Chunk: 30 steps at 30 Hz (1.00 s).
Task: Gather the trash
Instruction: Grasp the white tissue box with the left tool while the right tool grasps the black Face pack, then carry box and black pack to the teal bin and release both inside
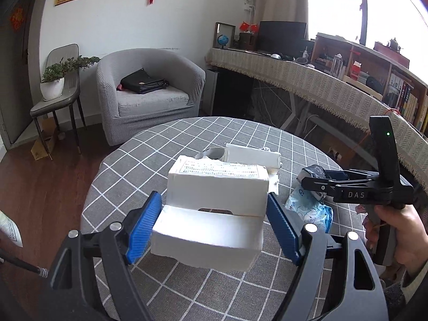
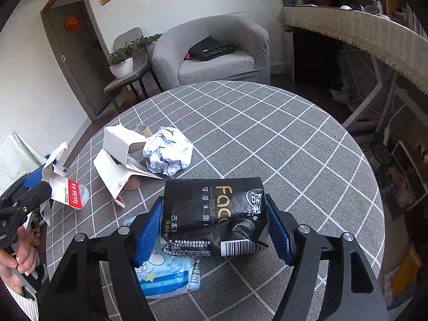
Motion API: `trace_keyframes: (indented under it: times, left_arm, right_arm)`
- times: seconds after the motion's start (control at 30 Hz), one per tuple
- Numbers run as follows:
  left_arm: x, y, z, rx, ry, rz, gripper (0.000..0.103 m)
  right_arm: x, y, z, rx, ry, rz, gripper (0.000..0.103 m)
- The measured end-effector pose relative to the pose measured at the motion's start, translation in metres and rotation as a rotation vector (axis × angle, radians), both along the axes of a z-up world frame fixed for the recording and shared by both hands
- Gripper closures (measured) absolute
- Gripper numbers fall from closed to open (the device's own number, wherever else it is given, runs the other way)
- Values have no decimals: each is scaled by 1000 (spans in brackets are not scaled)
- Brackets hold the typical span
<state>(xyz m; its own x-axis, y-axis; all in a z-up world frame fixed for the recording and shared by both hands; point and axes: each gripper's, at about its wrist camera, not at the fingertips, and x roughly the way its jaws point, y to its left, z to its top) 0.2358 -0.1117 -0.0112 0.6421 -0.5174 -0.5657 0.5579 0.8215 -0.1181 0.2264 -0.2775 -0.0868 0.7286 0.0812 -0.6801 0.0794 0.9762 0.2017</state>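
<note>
While the left hand-held gripper (image 1: 214,230) clamps a white carton (image 1: 214,206) at lower centre, only the right wrist view shows the right hand-held gripper (image 2: 214,230) pinching a black tissue pack (image 2: 216,214) over the checked surface (image 2: 294,144), crumpled paper (image 2: 168,151) beyond at centre left.

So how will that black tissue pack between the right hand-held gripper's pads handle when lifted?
The black tissue pack is probably soft: its film is creased and dented near the barcode, so it may squash between the right hand-held gripper pads. The glossy wrap looks slippery. It seems light for its size, likely part empty.
</note>
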Motion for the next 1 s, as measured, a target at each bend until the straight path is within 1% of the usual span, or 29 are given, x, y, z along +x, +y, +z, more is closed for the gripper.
trace_keyframes:
  times: [0.2, 0.33, 0.43, 0.53, 0.63, 0.73, 0.83, 0.9, 1.0]
  left_arm:
    - [-15, 27, 8, -5, -6, 82, 22]
    - [-28, 49, 13, -5, -17, 134, 22]
    - [-38, 66, 15, -5, -18, 182, 22]
    - [-49, 84, 14, 6, -21, 216, 22]
    - [-58, 102, 15, 10, -26, 249, 22]
    - [-66, 120, 15, 13, -35, 287, 22]
    - [-71, 136, 13, 13, -30, 309, 22]
    - [-73, 148, 11, 18, -23, 320, 22]
    - [-75, 164, 7, 15, -8, 347, 22]
  right_arm:
    - [-14, 23, 7, -5, -47, 33, 30]
    - [-26, 44, 17, -21, -93, 62, 30]
    - [-31, 65, 21, -26, -111, 87, 30]
    - [-34, 85, 19, -15, -115, 120, 30]
    - [-41, 108, 22, -33, -128, 139, 30]
    - [-50, 126, 30, -70, -169, 144, 30]
    - [-56, 146, 39, -99, -211, 179, 30]
    - [-58, 160, 42, -100, -229, 207, 30]
    - [-55, 181, 42, -95, -231, 246, 30]
